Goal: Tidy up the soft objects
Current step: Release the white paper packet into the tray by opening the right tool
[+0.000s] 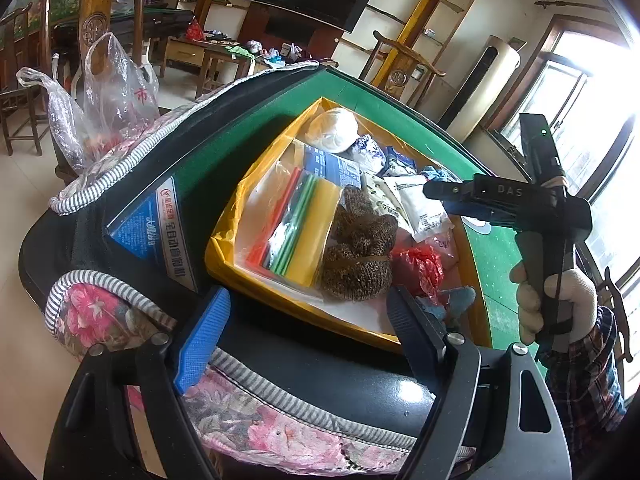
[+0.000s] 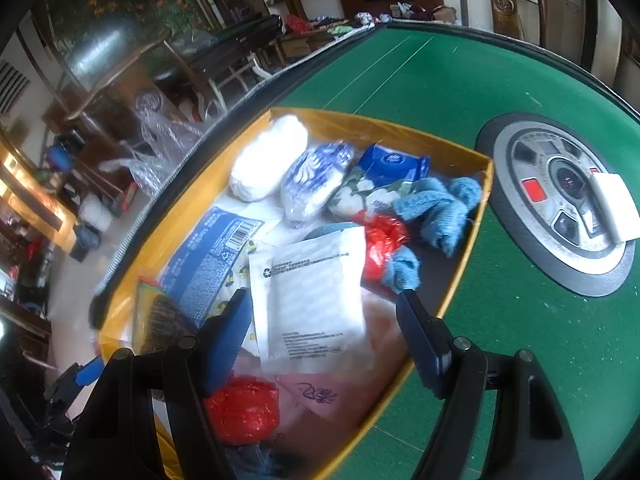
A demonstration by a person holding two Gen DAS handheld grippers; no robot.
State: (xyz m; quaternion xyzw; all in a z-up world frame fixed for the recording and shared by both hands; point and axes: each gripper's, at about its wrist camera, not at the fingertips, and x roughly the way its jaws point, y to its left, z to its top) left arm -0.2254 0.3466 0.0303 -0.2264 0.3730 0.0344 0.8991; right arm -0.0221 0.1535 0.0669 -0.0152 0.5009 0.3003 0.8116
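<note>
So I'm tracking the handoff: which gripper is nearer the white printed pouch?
Right. The right gripper hangs open directly over the white printed pouch; the left gripper waits at the box's near edge.

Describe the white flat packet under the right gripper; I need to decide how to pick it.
The white flat packet is a thin, glossy plastic pouch with grey printed text and a recycling mark. It lies flat, slightly tilted, on top of other items in the yellow box, overlapping a blue printed packet and touching a red plastic bag. Nothing grips it.
</note>
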